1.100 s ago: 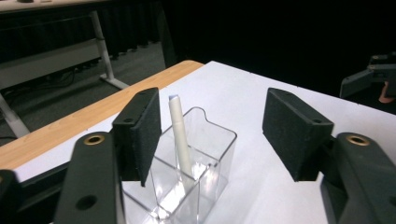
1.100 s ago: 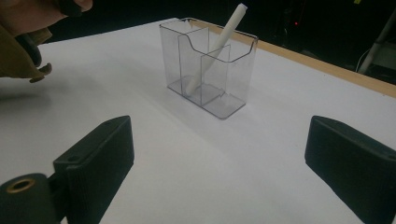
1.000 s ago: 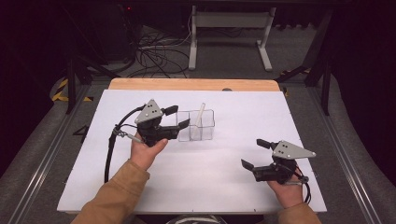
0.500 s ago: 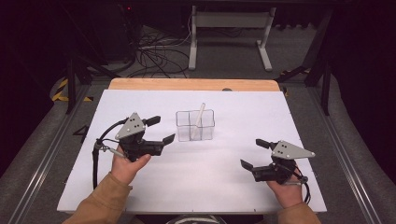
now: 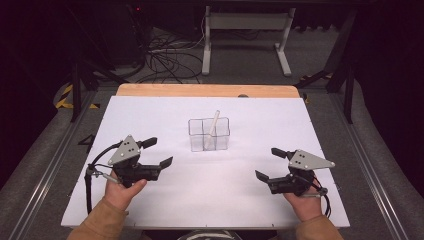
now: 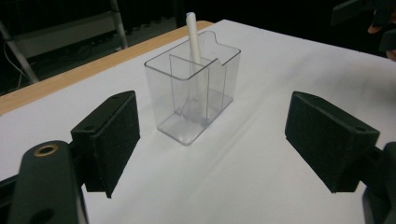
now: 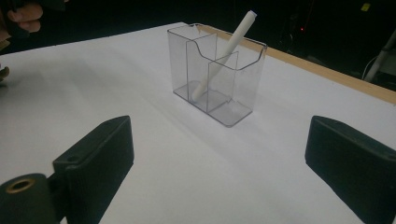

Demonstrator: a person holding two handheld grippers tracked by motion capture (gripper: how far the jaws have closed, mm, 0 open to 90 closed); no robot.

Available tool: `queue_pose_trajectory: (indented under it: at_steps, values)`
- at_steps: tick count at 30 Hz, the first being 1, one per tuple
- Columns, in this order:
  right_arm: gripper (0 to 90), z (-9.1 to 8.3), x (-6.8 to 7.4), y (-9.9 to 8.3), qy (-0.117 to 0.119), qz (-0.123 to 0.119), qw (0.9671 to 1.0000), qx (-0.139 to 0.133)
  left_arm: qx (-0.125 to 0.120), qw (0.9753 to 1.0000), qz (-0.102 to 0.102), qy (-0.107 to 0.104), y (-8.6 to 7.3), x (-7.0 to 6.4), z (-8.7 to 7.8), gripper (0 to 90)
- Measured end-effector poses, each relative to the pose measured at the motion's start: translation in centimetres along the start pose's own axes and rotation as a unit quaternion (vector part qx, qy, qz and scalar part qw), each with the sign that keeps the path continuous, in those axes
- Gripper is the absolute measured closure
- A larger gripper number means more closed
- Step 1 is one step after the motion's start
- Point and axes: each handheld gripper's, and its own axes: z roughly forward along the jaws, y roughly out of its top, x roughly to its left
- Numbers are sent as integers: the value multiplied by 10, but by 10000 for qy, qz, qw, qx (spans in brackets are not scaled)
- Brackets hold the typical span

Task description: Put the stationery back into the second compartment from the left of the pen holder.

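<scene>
Fingers of both grippers spread, flanking clear holder (image 5: pixel 209 134).

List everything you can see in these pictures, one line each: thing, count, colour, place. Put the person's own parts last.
box: 1, clear, with compartments, mid-table on the sheet.
stick: 1, white, leaning in the box, top above the rim.
sheet: 1, white, covers most of the table.
table: 1, wood edge at the far side.
stand: 1, white, on the floor beyond the table.
cables: several, dark, on the floor at far left.
left tongs: 1, black, open, left of the box.
right tongs: 1, black, open, right of the box.
hands: 2, near edge, holding the tongs.
</scene>
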Motion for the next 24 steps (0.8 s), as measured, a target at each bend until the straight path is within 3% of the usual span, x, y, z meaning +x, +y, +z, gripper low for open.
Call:
queue_pose_trajectory:
  at_steps: [11,18,22,24]
  values:
    - [79,1,4,-4,59,-34,10000,28,81,9997,-220,25,-34,8,-17,172]
    - [74,-3,5,-13,74,29,10000,35,167,9991,-381,90,-57,10,-19,169]
    - [71,-4,5,-16,70,27,10000,56,312,9992,-161,203,-70,7,-18,172]
    - [70,-5,5,-18,58,37,10000,58,298,9993,-147,196,-74,6,-19,173]
